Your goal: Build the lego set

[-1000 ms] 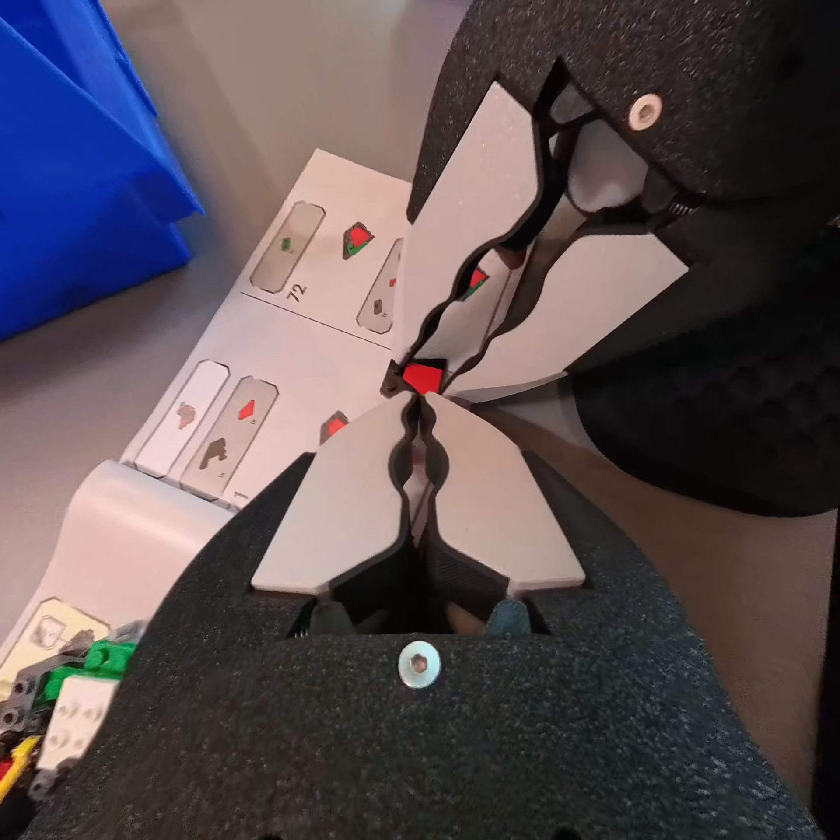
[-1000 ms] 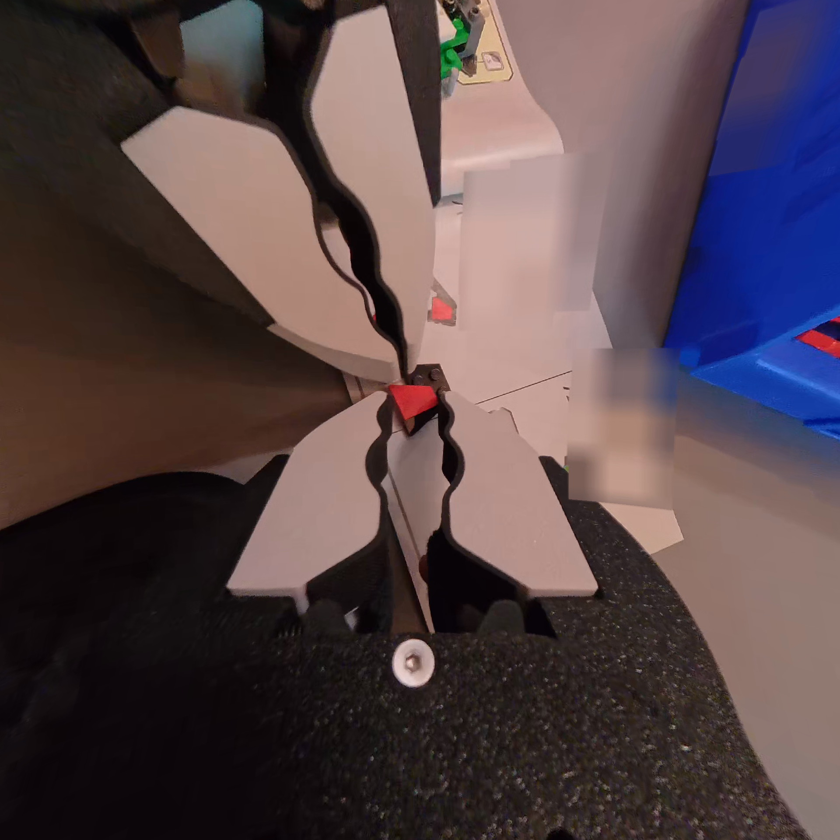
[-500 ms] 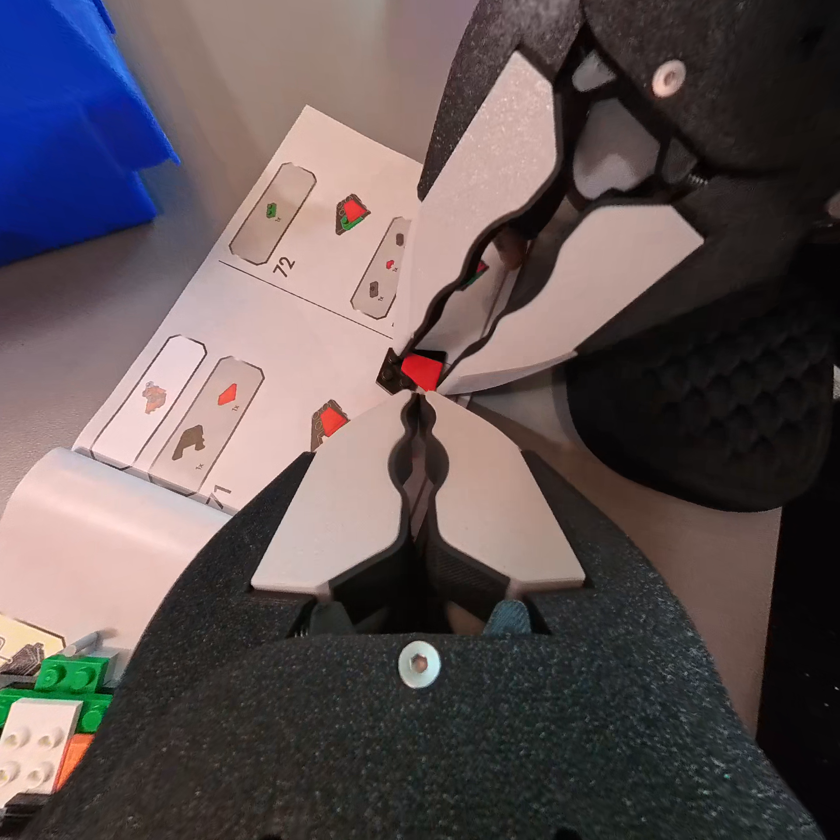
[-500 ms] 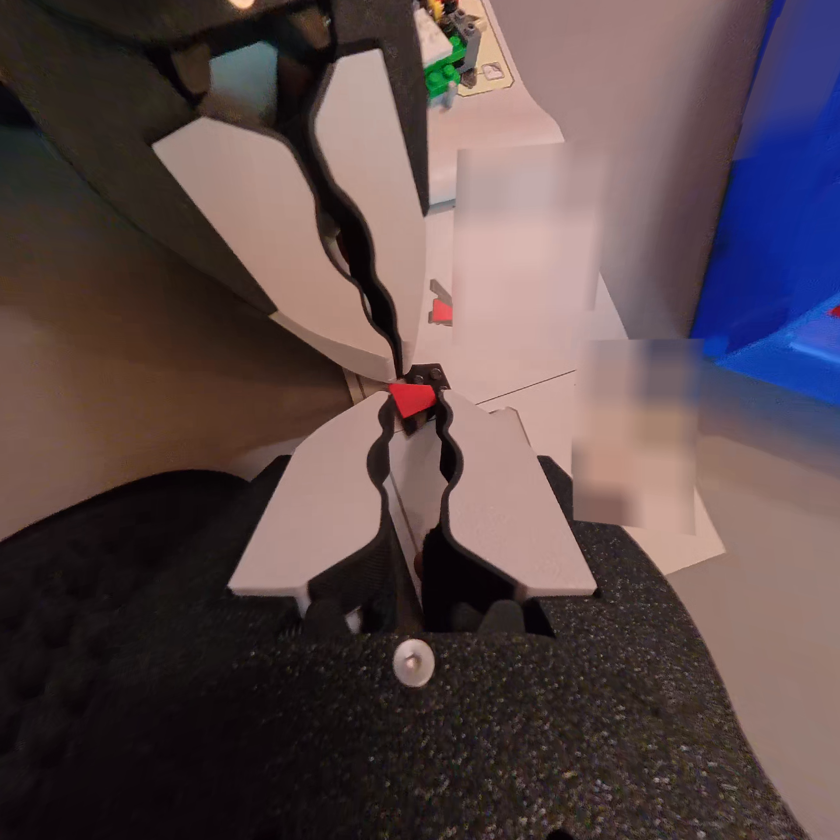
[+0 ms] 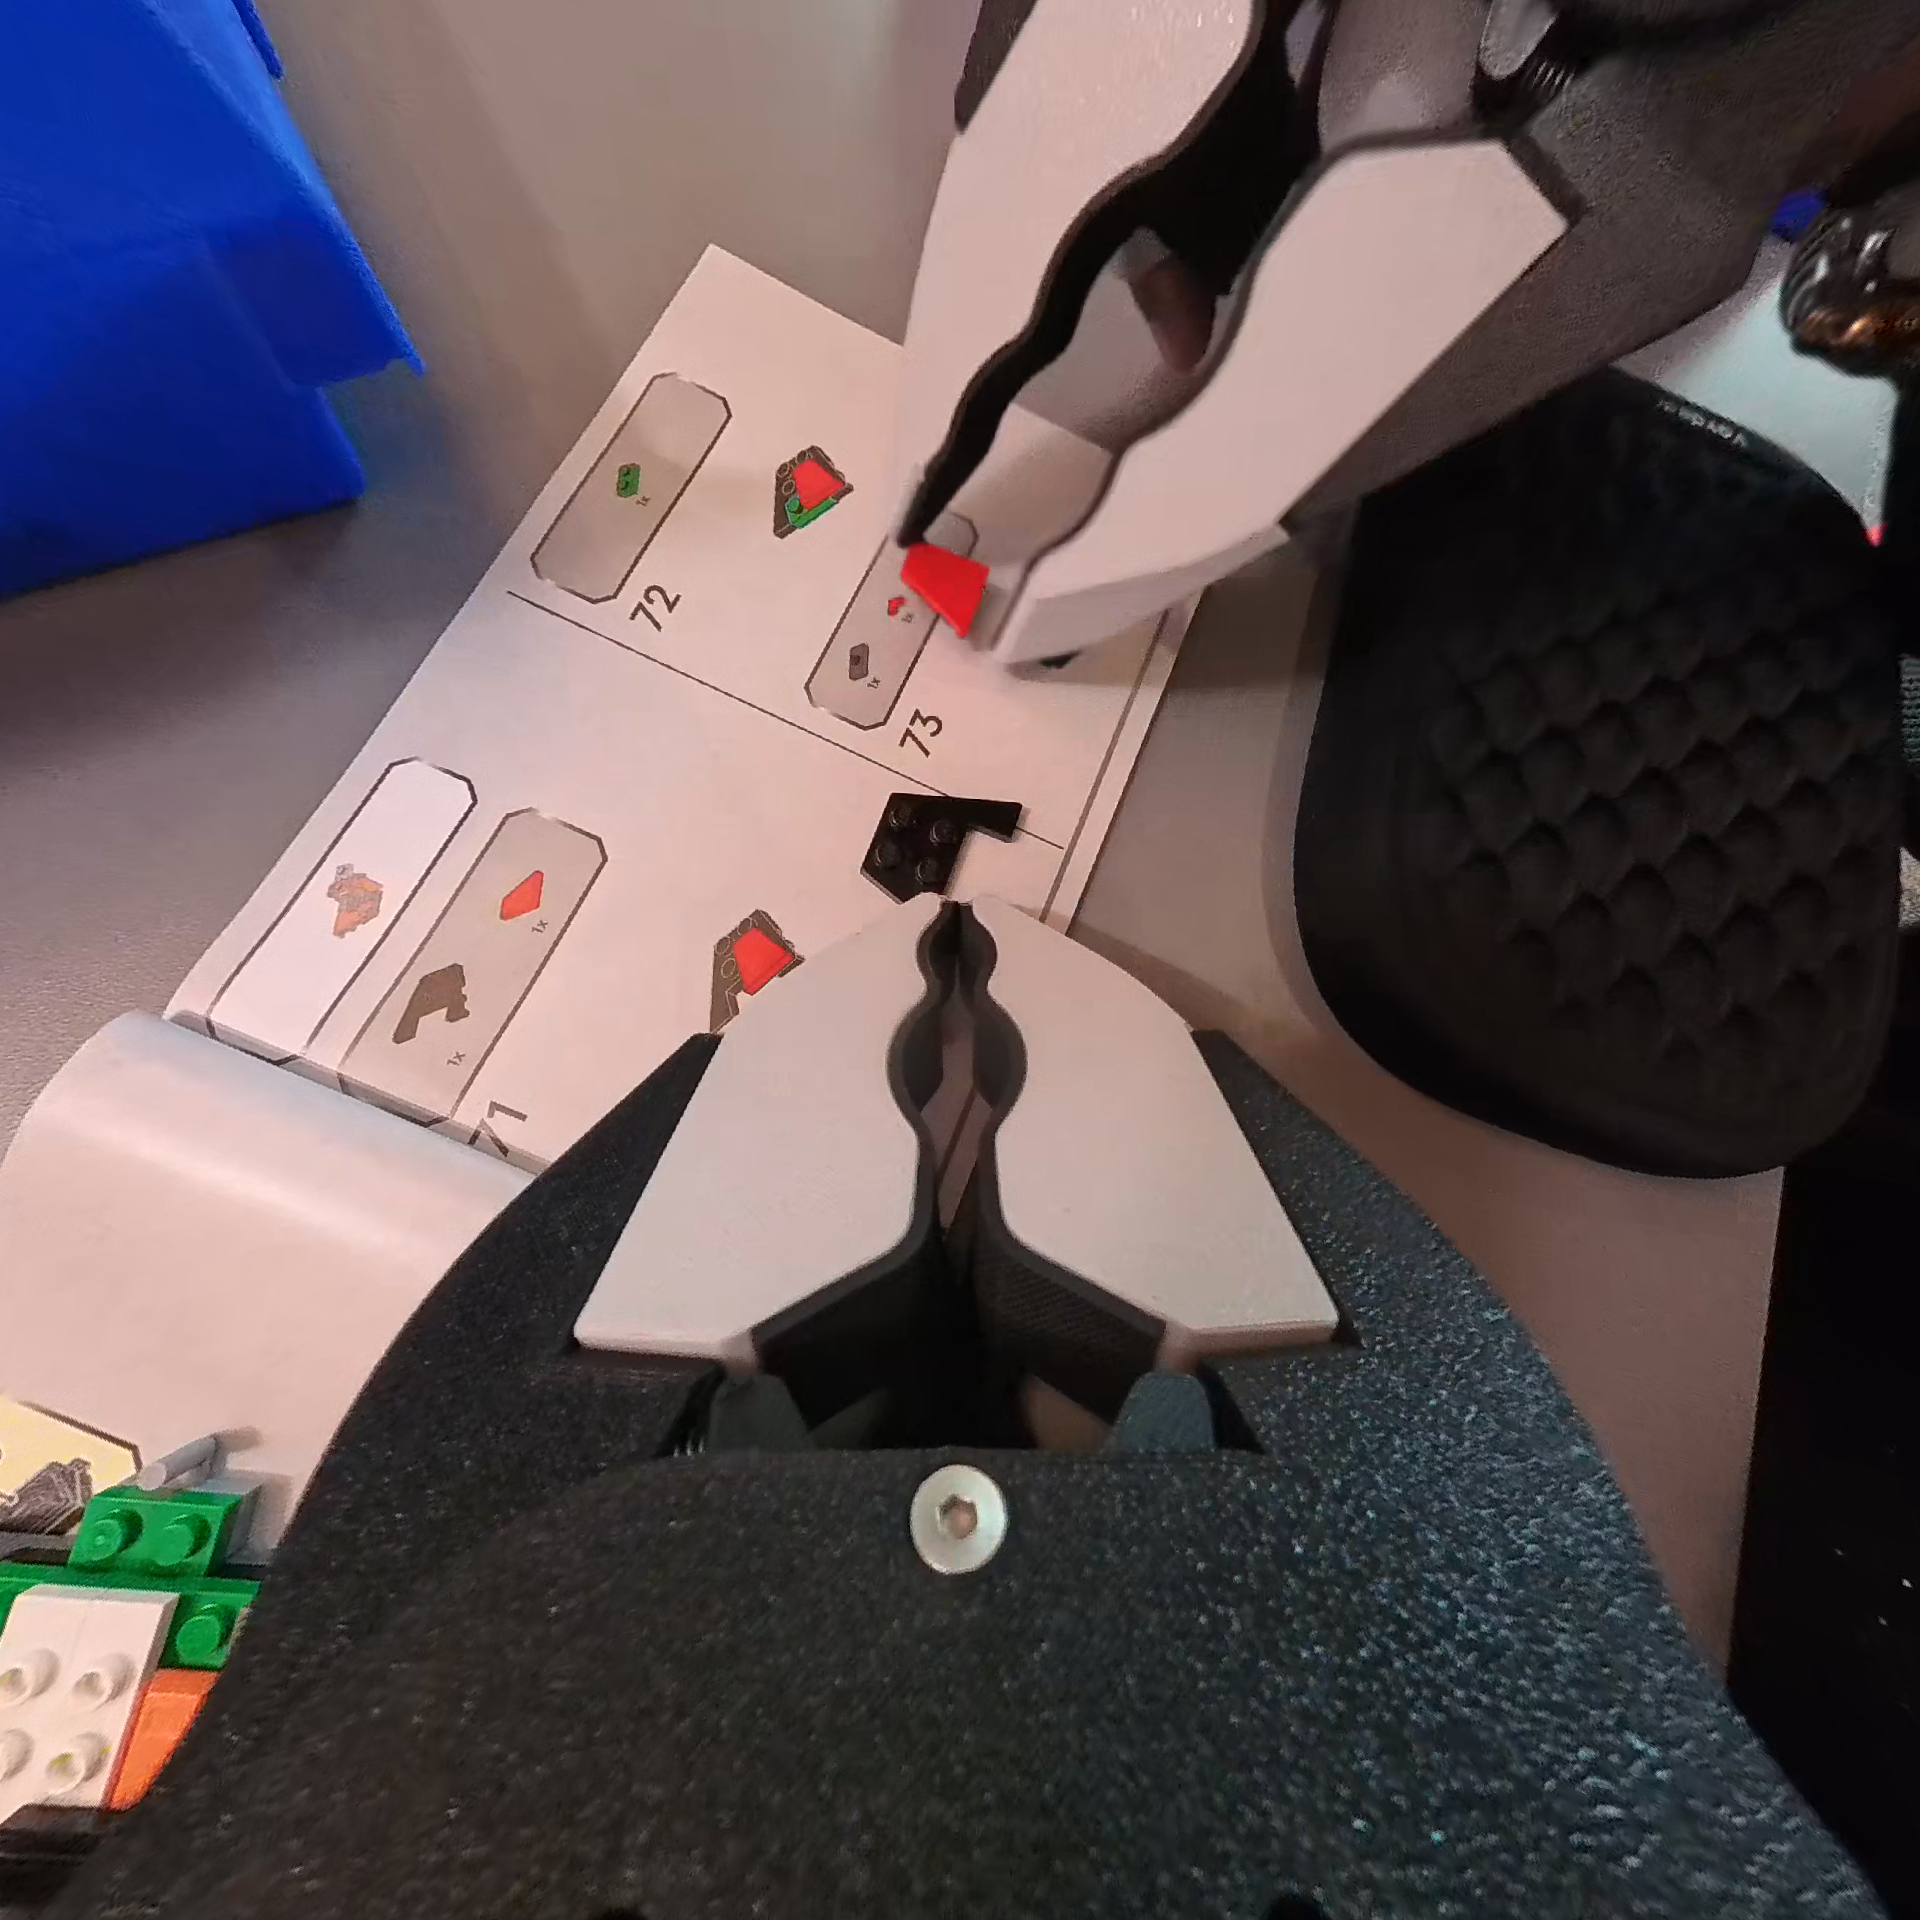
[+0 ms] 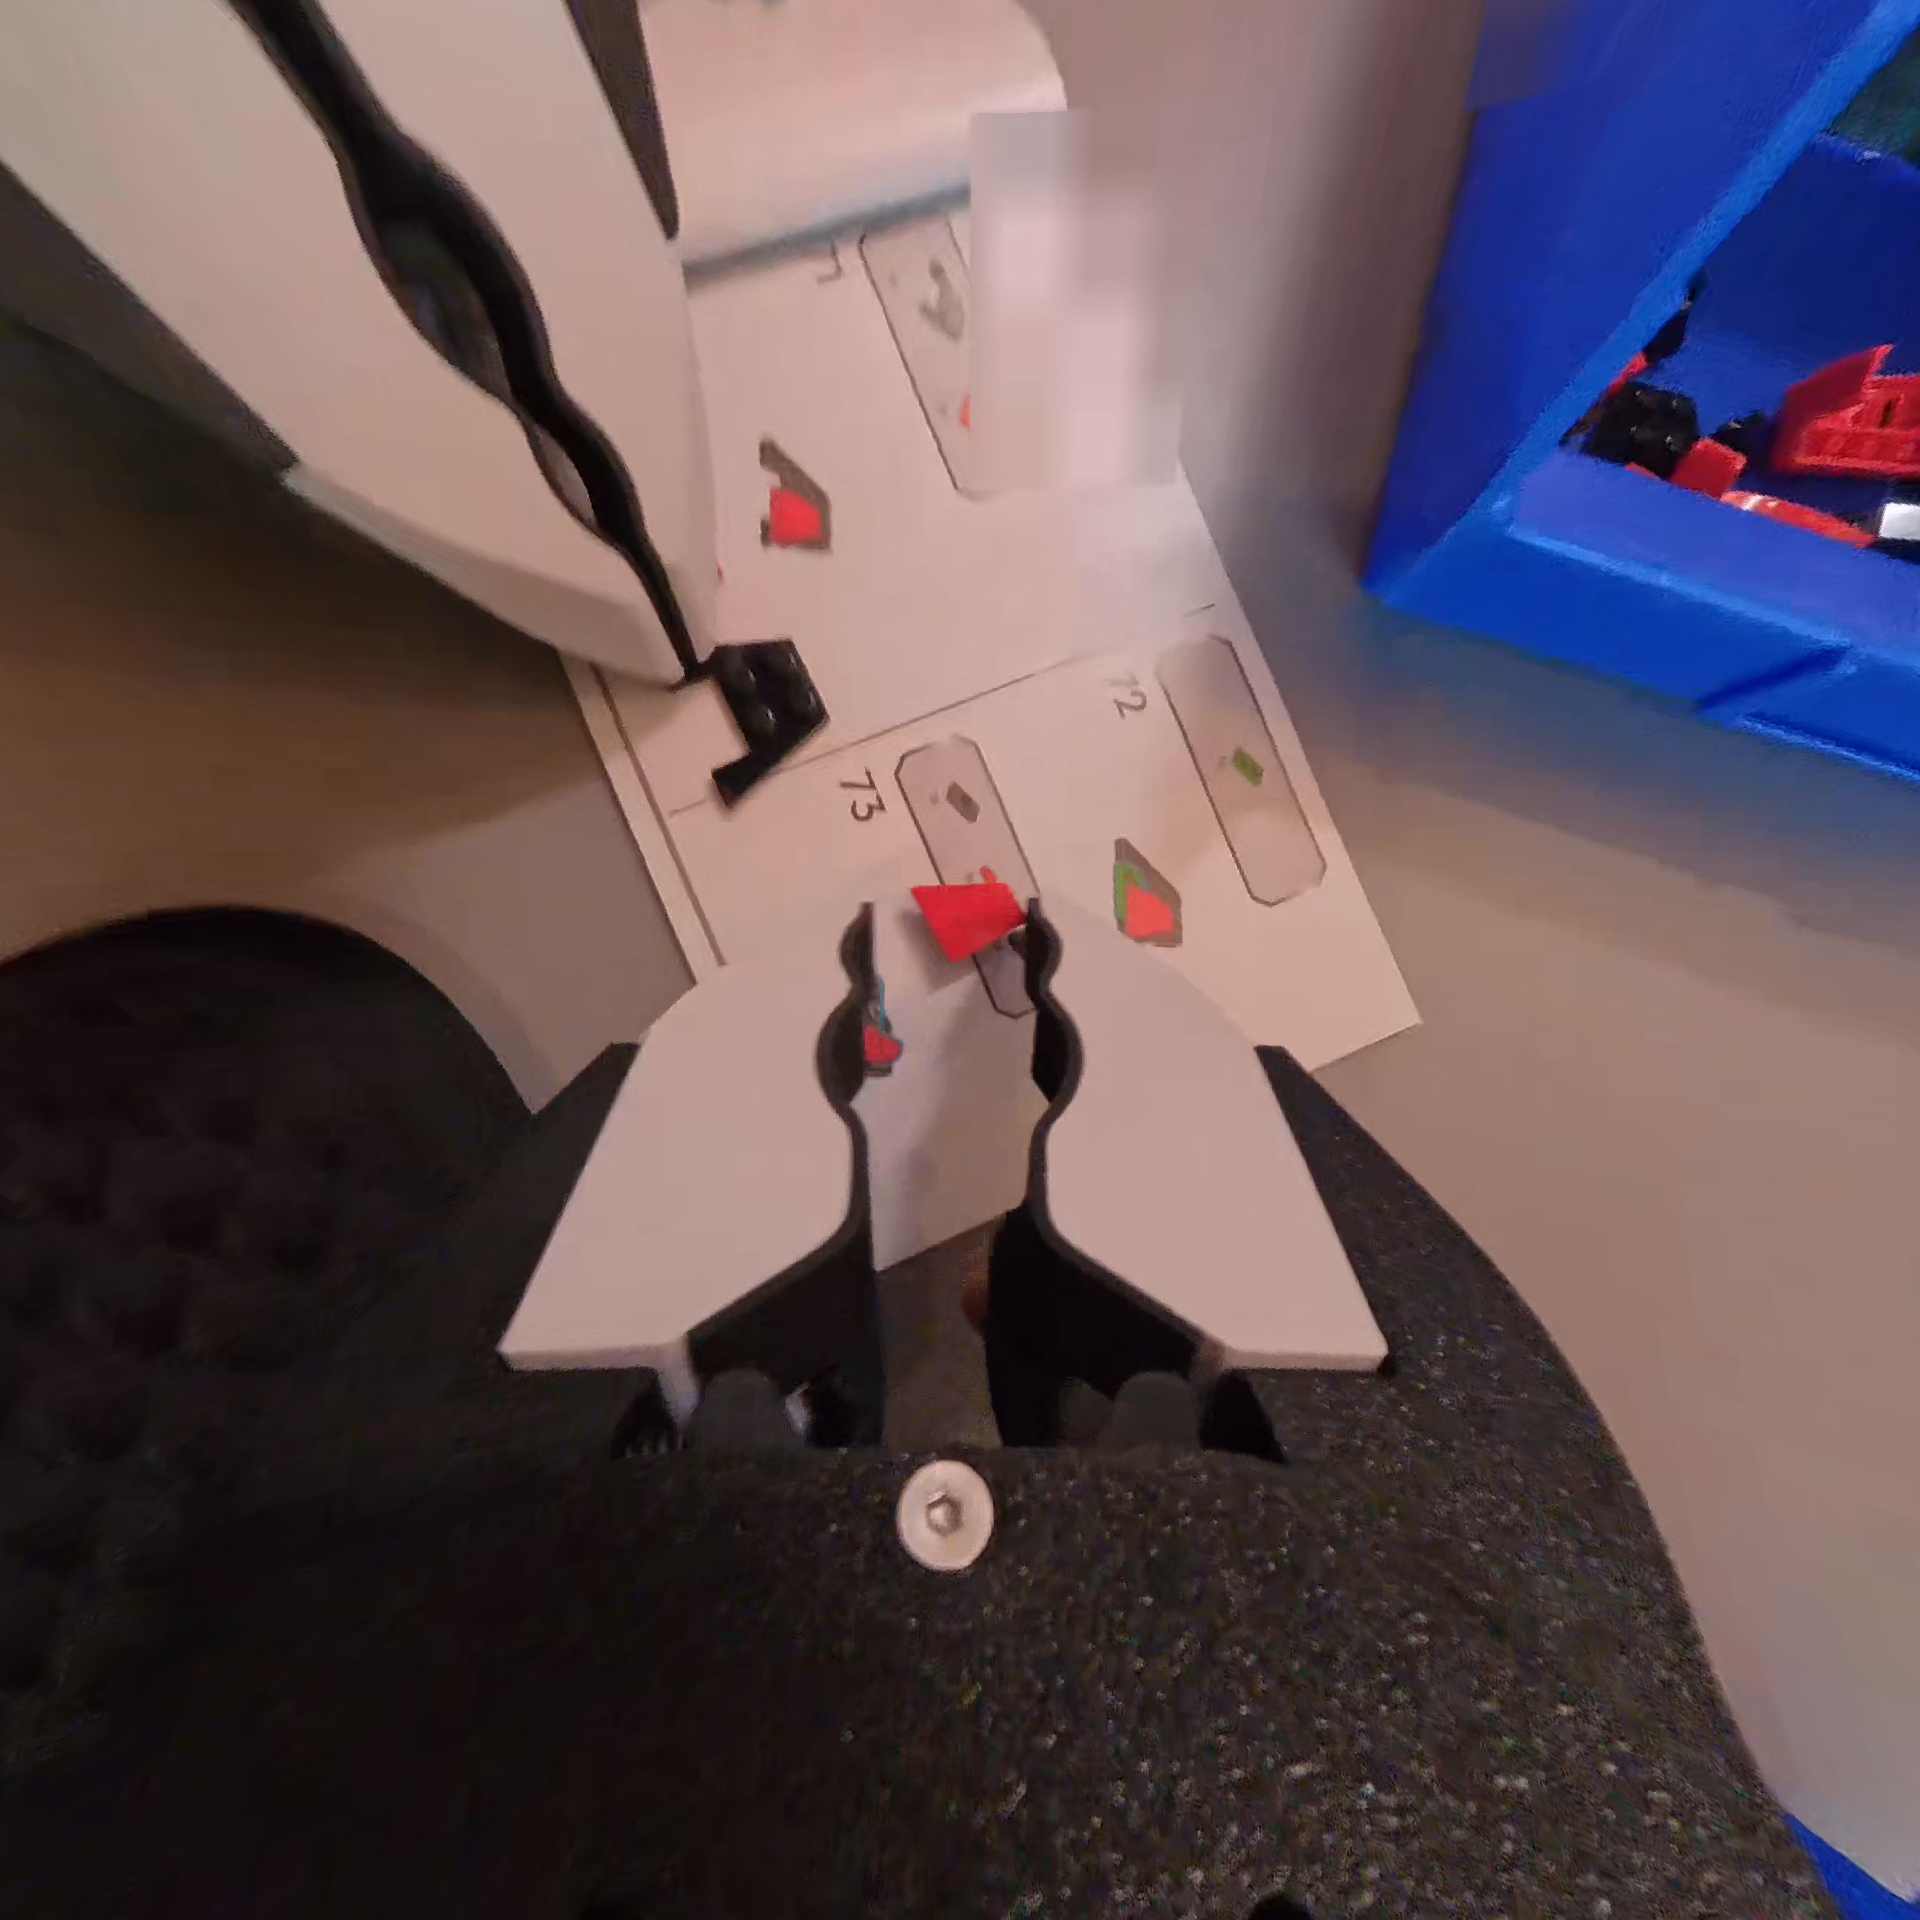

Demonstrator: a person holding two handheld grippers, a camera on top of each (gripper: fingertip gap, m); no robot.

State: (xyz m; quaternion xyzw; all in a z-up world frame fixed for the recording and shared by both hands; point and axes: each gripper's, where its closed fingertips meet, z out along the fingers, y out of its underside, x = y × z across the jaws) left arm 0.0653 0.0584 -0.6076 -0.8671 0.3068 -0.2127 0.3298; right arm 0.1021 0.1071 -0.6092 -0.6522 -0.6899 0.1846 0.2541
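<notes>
My left gripper (image 5: 951, 912) is shut on the edge of a small black studded plate (image 5: 933, 844), held just above the open instruction booklet (image 5: 675, 748). The right wrist view shows it at upper left (image 6: 681, 670) with the black plate (image 6: 767, 698). My right gripper (image 6: 948, 916) is open. A small red sloped piece (image 6: 964, 920) sits between its fingertips, against the right finger (image 6: 1143, 1122). I cannot tell whether the piece rests on the booklet (image 6: 1039, 644). In the left wrist view the right gripper (image 5: 966, 594) and red piece (image 5: 943, 587) are at the top.
A blue bin (image 6: 1662, 582) with red and black pieces stands to the right. Another blue bin (image 5: 156, 312) is at upper left. A partly built green, white and orange model (image 5: 104, 1579) lies at lower left. A black honeycomb-textured object (image 5: 1600, 790) is beside the booklet. Across from one pair of fingers to the other is roughly 7 cm.
The grippers were tip to tip with the red piece pressed on the black plate. They have pulled apart, the red piece has come away with the right gripper, and the right jaws have opened.
</notes>
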